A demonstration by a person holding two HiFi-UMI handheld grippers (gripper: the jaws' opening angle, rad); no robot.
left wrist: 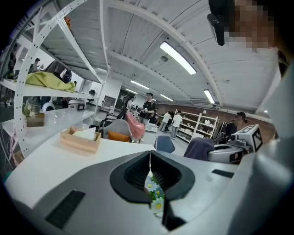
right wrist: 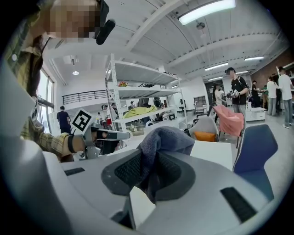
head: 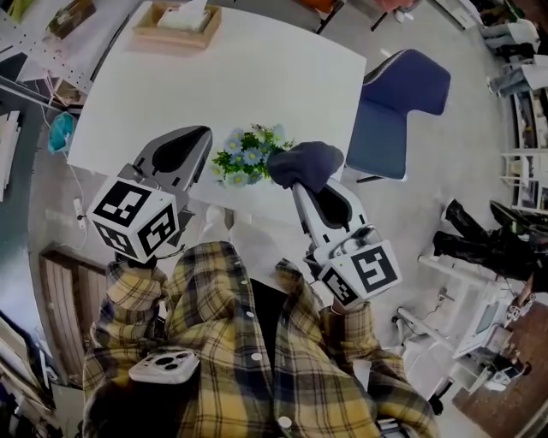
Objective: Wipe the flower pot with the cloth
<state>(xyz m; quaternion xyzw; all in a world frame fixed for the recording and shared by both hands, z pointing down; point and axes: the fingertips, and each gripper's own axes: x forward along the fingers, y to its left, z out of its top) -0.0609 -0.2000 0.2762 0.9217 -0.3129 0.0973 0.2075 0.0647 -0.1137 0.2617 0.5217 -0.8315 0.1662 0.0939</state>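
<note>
The flower pot's blue and white flowers [head: 247, 157] stand near the front edge of the white table [head: 257, 77]; the leaves hide the pot itself. My left gripper [head: 199, 141] is just left of the flowers, jaws shut with nothing between them. In the left gripper view [left wrist: 150, 161] a few flowers [left wrist: 155, 195] show below the shut jaws. My right gripper [head: 300, 183] is just right of the flowers, shut on a bunched dark grey-blue cloth [head: 306, 162]. The right gripper view shows the cloth [right wrist: 161, 141] pinched in the jaws and bulging above them.
A wooden box [head: 175, 26] with a white tissue sits at the table's far edge. A blue chair [head: 401, 107] stands at the table's right side. Shelving [right wrist: 138, 98] and several people fill the room behind. A phone [head: 164, 366] hangs at my chest.
</note>
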